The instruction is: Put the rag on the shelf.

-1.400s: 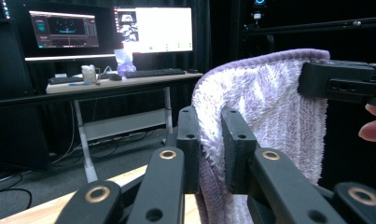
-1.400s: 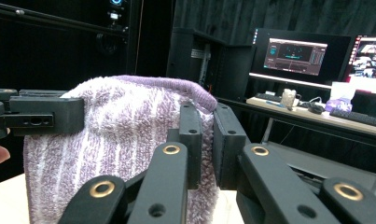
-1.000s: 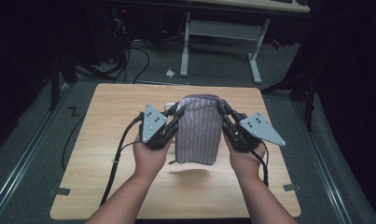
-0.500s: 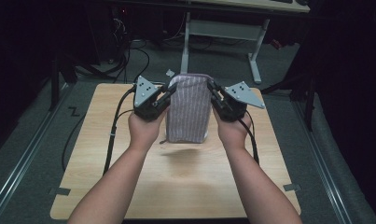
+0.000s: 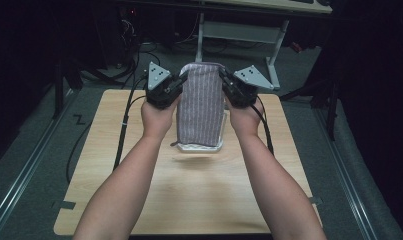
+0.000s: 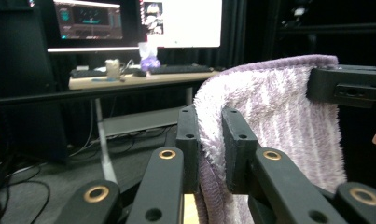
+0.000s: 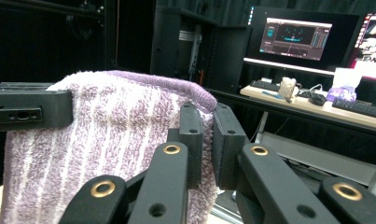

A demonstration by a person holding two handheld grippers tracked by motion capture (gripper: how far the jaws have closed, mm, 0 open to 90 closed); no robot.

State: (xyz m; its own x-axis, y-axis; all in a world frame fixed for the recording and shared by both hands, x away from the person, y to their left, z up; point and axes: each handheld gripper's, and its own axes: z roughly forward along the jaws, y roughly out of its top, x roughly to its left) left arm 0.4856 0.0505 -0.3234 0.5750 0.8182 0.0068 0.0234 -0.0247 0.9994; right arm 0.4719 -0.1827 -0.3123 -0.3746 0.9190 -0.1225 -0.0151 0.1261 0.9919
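High view: the towel [image 5: 200,105] hangs lifted over the far half of the desk [image 5: 189,190], long axis running top to bottom, its lower edge just above the wood. The left gripper [image 5: 175,86] and right gripper [image 5: 224,84] pinch its top corners, equally near.

Left gripper view: fingers [image 6: 235,140] clamp the towel's edge.

Right gripper view: fingers [image 7: 191,135] clamp the opposite edge.

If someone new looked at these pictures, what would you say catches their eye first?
Most striking is the purple-and-white striped terry towel, held up over the far half of the light wooden table. The left gripper and the right gripper each pinch one of its top corners. Behind, lit computer monitors glow in the dark room.
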